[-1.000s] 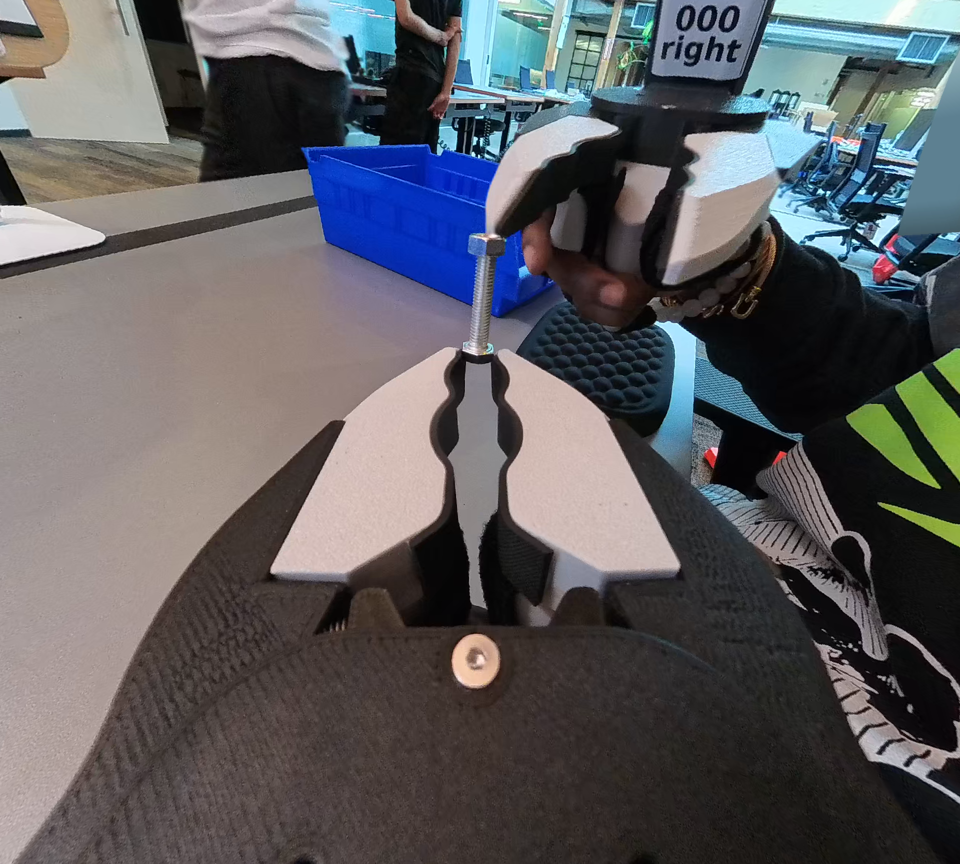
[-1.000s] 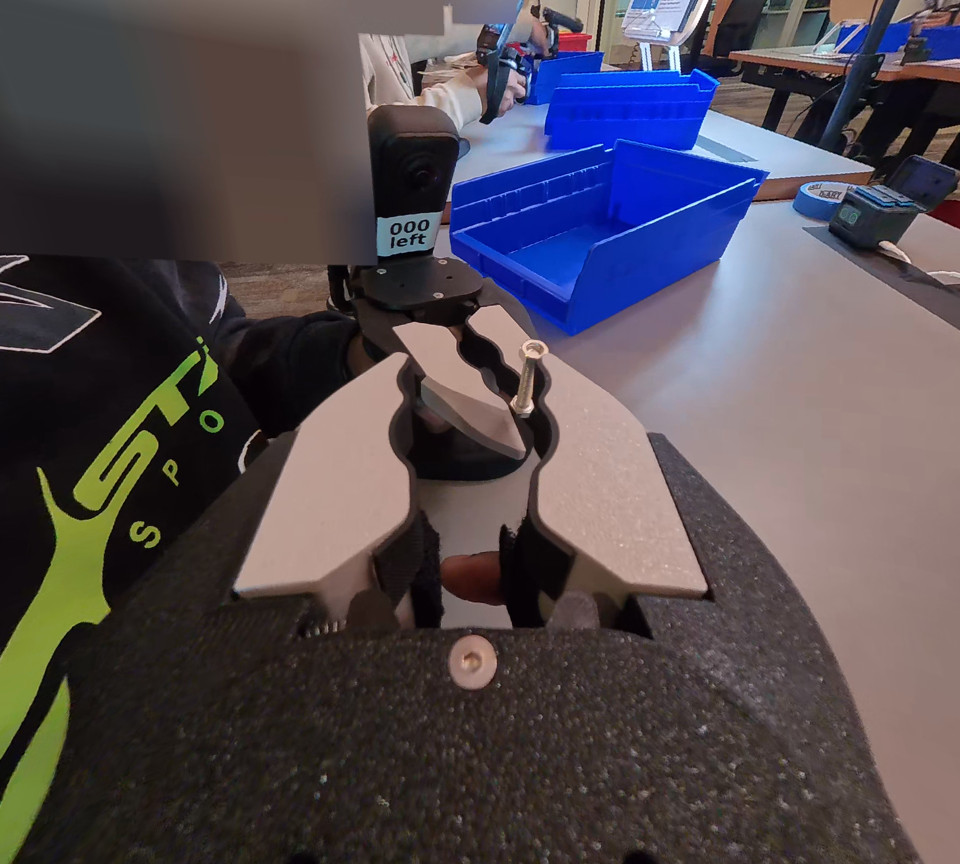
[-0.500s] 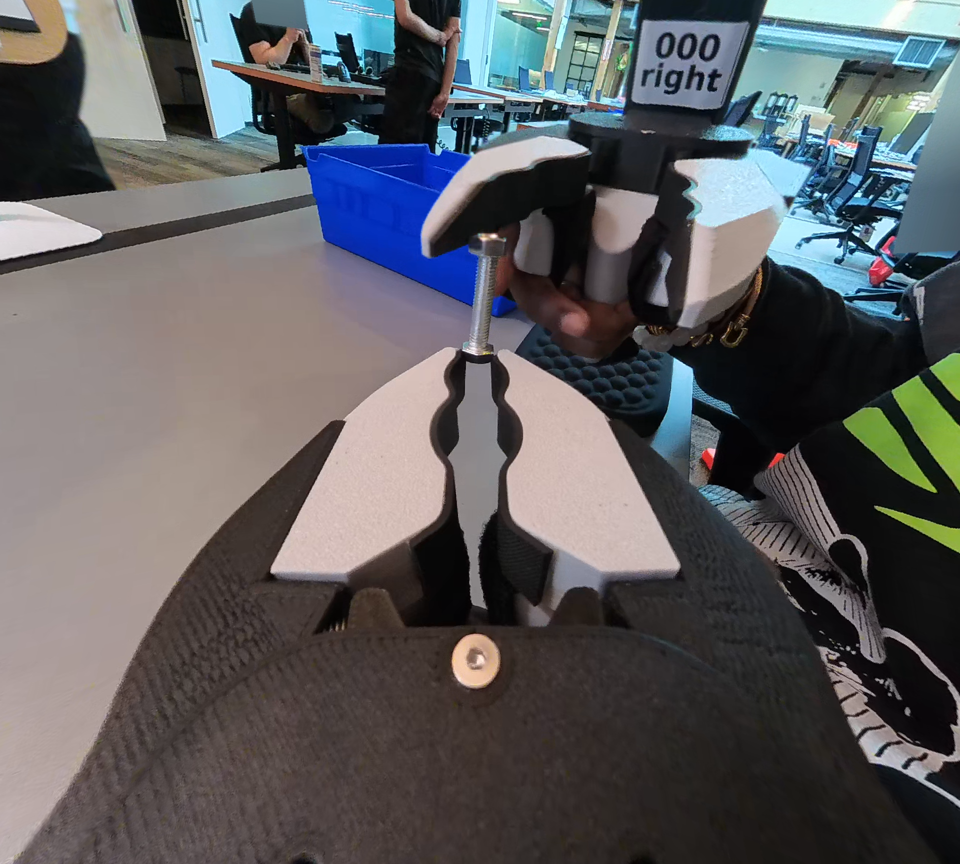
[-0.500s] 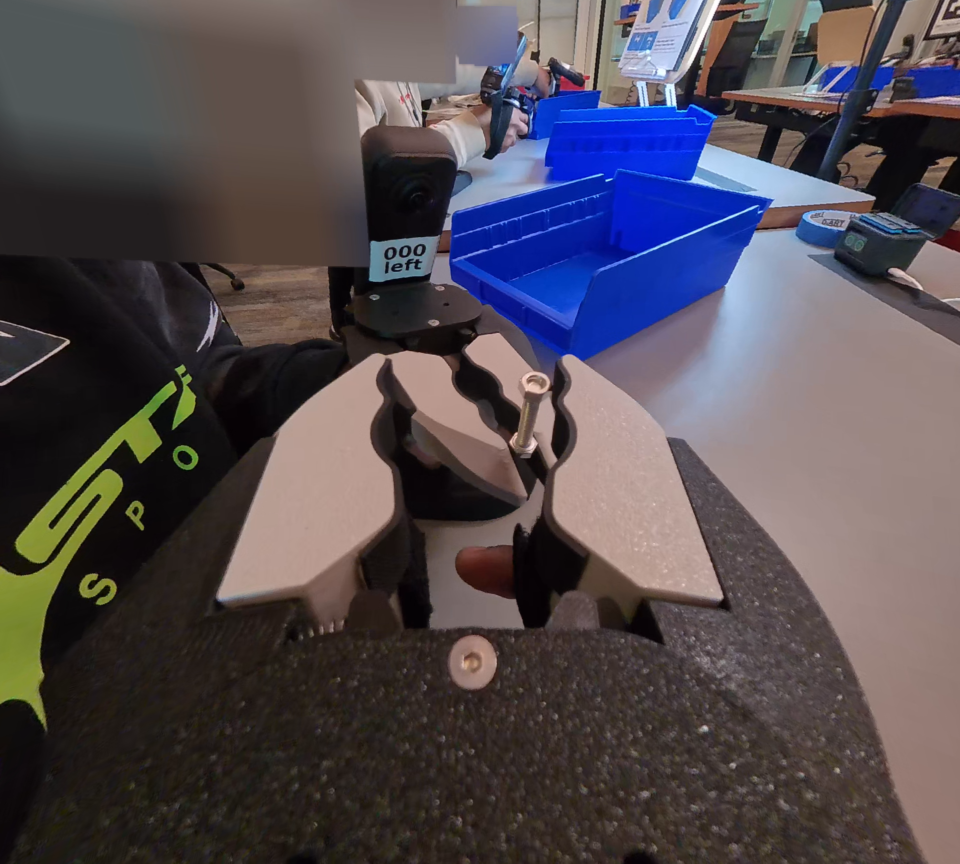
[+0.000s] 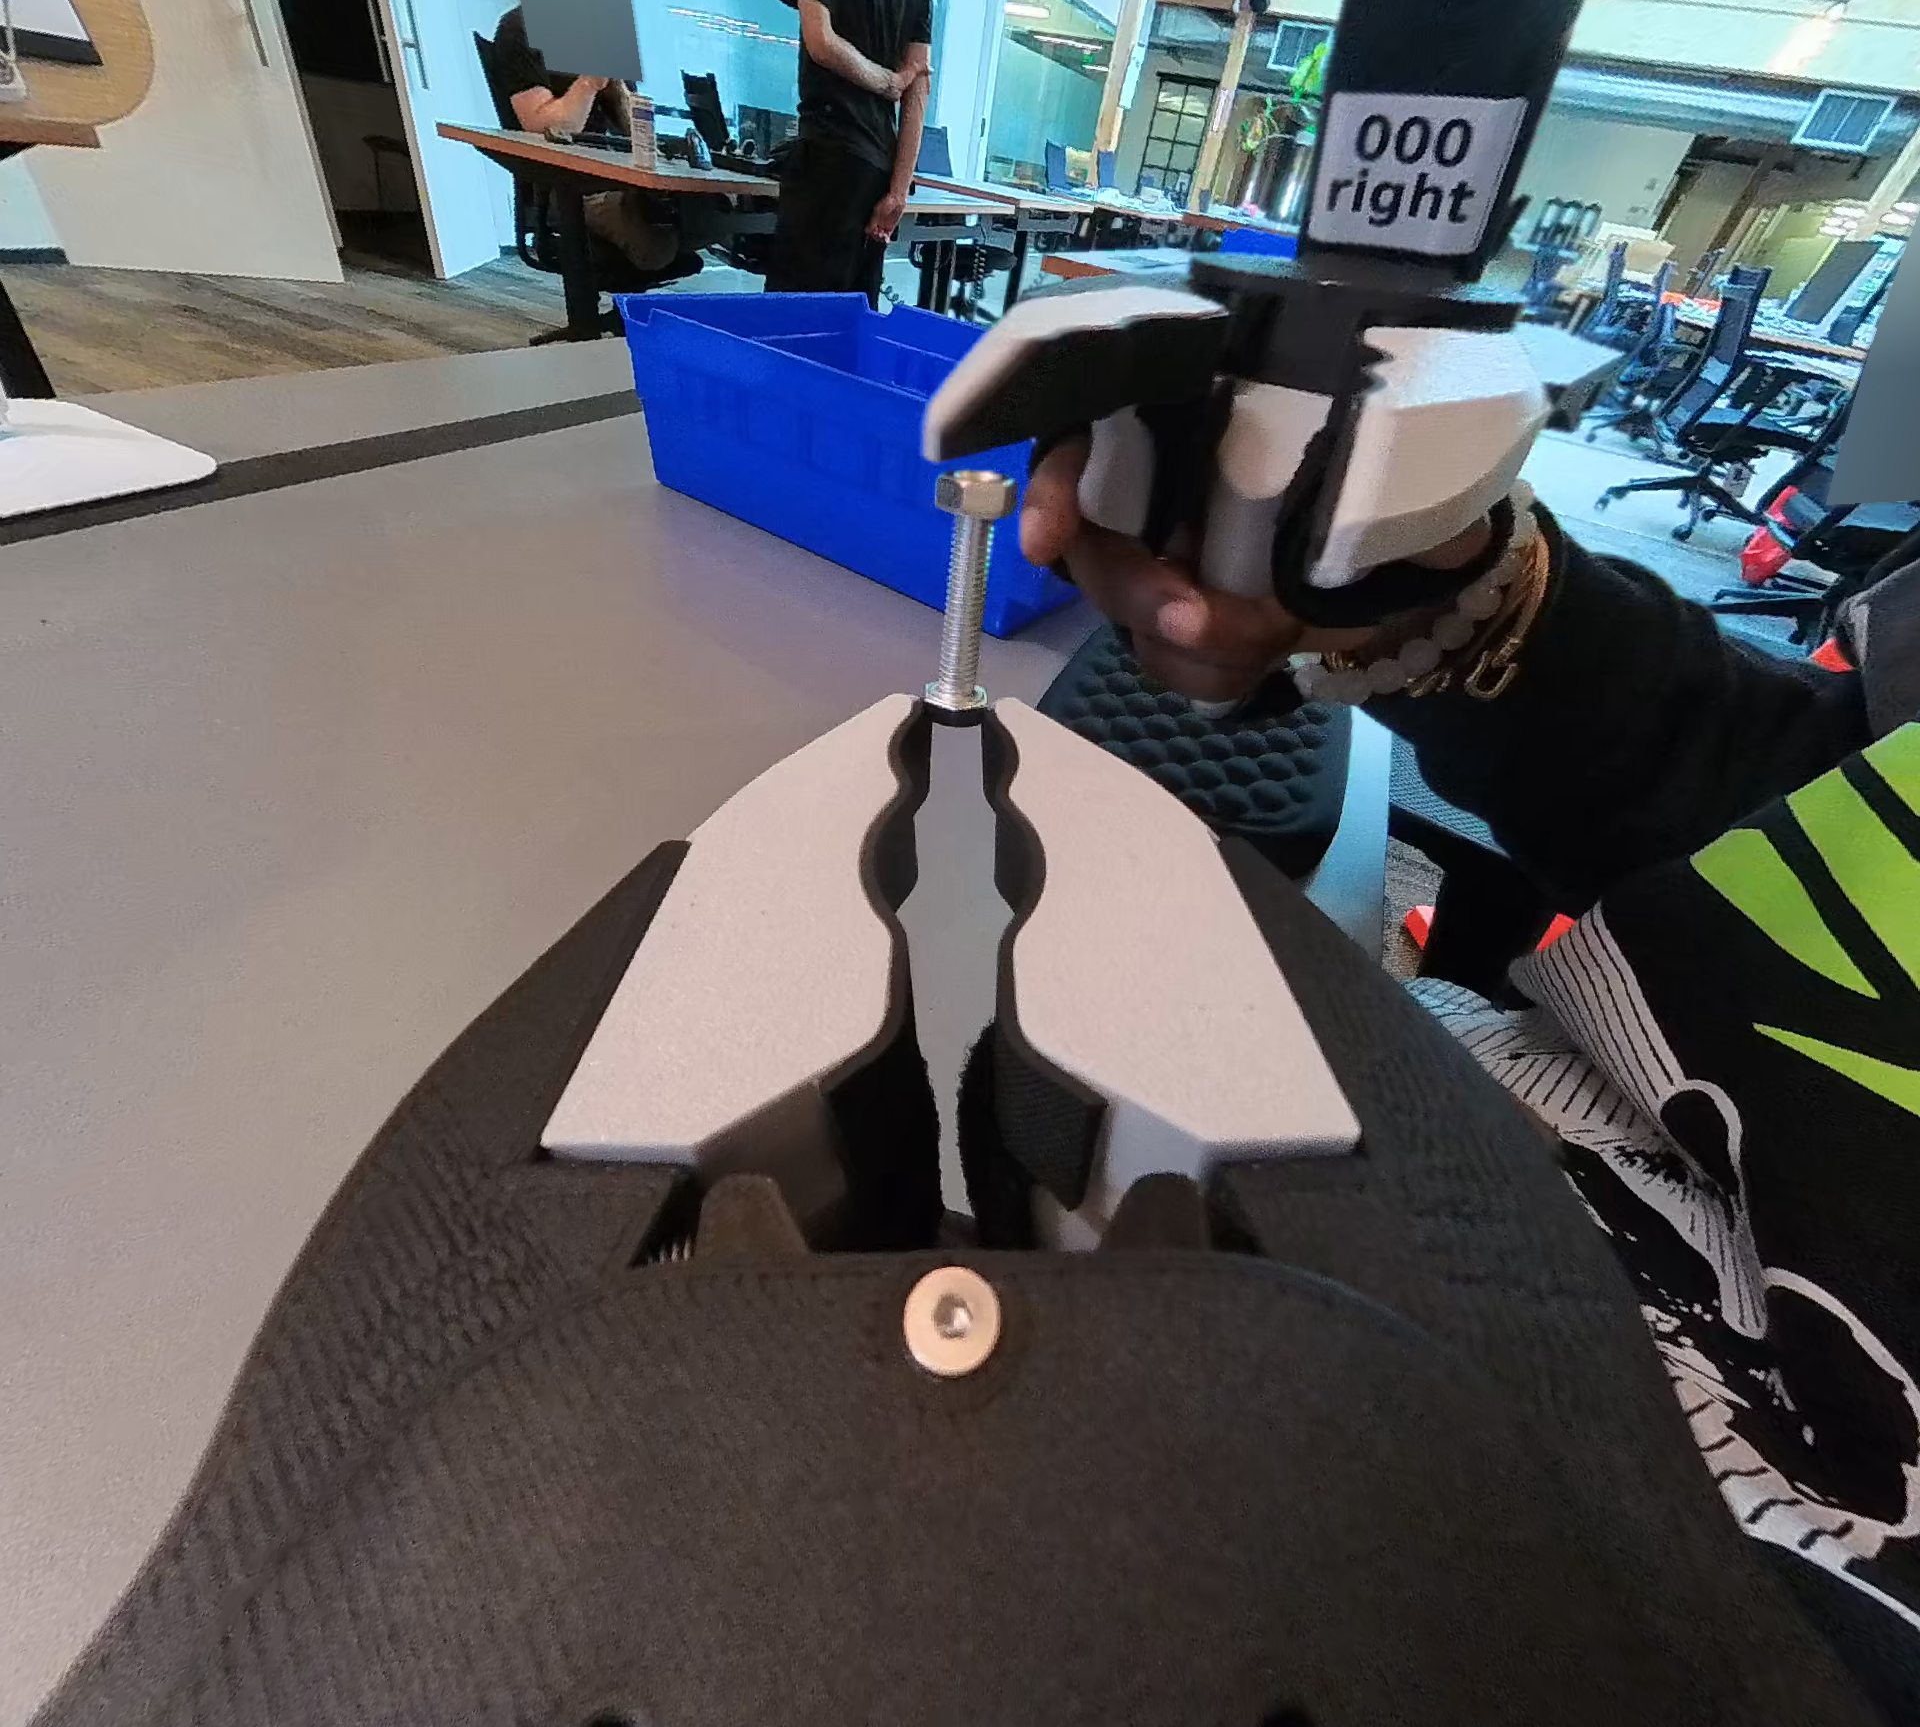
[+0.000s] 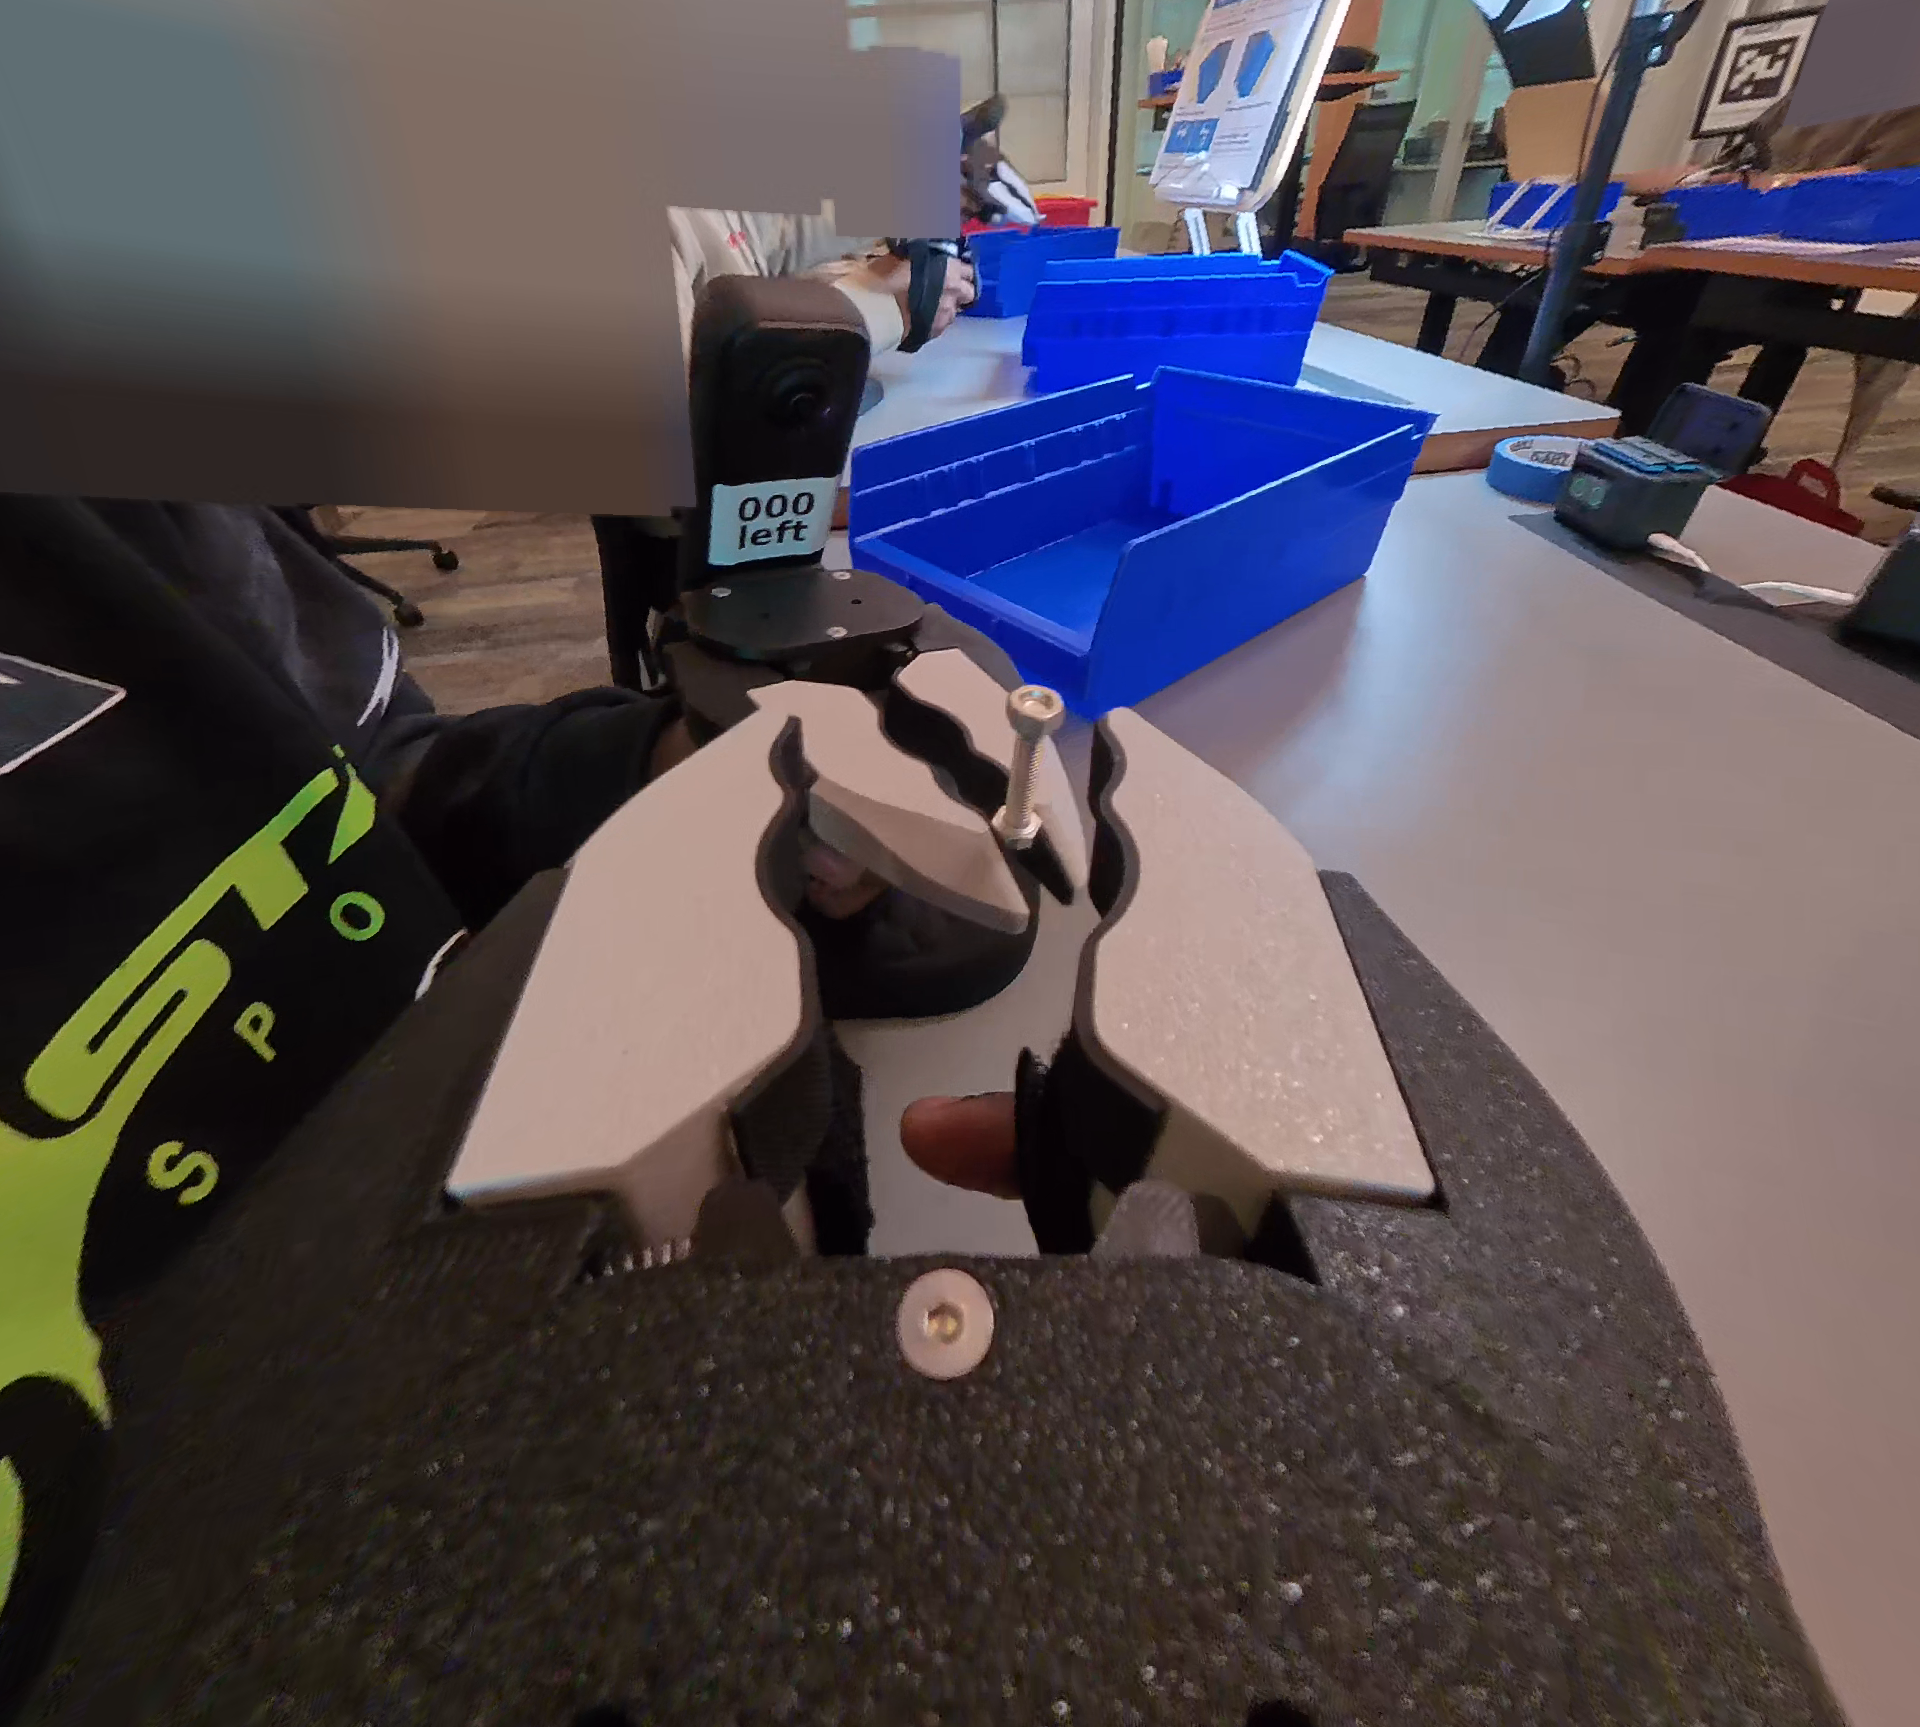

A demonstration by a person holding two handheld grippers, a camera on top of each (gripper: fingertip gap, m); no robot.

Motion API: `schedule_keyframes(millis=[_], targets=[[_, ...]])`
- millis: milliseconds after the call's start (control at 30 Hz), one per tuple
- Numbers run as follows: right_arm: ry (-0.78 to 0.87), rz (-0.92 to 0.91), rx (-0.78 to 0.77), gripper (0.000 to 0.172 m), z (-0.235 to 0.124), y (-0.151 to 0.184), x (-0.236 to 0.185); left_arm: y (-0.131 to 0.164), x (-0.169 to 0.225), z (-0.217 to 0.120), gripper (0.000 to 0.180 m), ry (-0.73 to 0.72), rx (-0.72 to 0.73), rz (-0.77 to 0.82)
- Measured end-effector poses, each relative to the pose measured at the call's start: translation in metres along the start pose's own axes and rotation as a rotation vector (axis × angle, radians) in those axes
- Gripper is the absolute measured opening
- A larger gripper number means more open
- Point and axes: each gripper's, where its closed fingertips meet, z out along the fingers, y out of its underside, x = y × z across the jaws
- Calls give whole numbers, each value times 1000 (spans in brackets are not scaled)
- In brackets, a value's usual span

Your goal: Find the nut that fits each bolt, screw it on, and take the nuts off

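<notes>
— Where is the bolt (image 5: 966, 581) at this moment?

— It stands upright above the grey tabletop (image 5: 364, 742), near the tabletop's edge on the person's side. A nut (image 5: 958, 696) sits threaded low on its shank, and the left gripper (image 5: 958, 713) pinches that nut between its two fingertips, so the hex head (image 5: 975, 495) points up.

— And the other tongs?

— The right gripper (image 6: 940, 778) is spread wide. In its own view the bolt rises in the gap between its fingers (image 6: 1195, 856), closer to the right one (whether that pad brushes the thread is hard to judge from this angle). From the left wrist view, one pale finger (image 5: 1049, 368) of the right gripper hangs just over the bolt head, with a thin gap showing beneath it.

— What else is on the tabletop?

— A blue bin (image 6: 1143, 534) stands beyond the bolt, toward the far edge, its open front facing the right gripper's camera. A roll of blue tape (image 6: 1532, 464) and a small dark device (image 6: 1631, 498) lie near the far right corner in that same view. A dimpled black cushion (image 5: 1216, 763) sits off the tabletop's near edge, below the hand (image 5: 1164, 597) that grips the right tool.
</notes>
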Motion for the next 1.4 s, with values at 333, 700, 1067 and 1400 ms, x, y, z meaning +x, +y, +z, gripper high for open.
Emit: schedule_keyframes(millis=[333, 700, 1067, 1400], targets=[[-33, 4, 1, 62, 29, 6, -2, 2, 0, 1, 10, 1, -10, 2], [8, -1, 7, 56, 5, 8, -8, 2, -3, 0, 9, -11, -5, -17], [40, -8, 43, 66, 21, 8, 0, 5, 0, 2, 9, -3, -26, 9], [49, -33, 19, 64, 24, 13, -6, 6, -2, 2, 9, -17, -25, 6]])
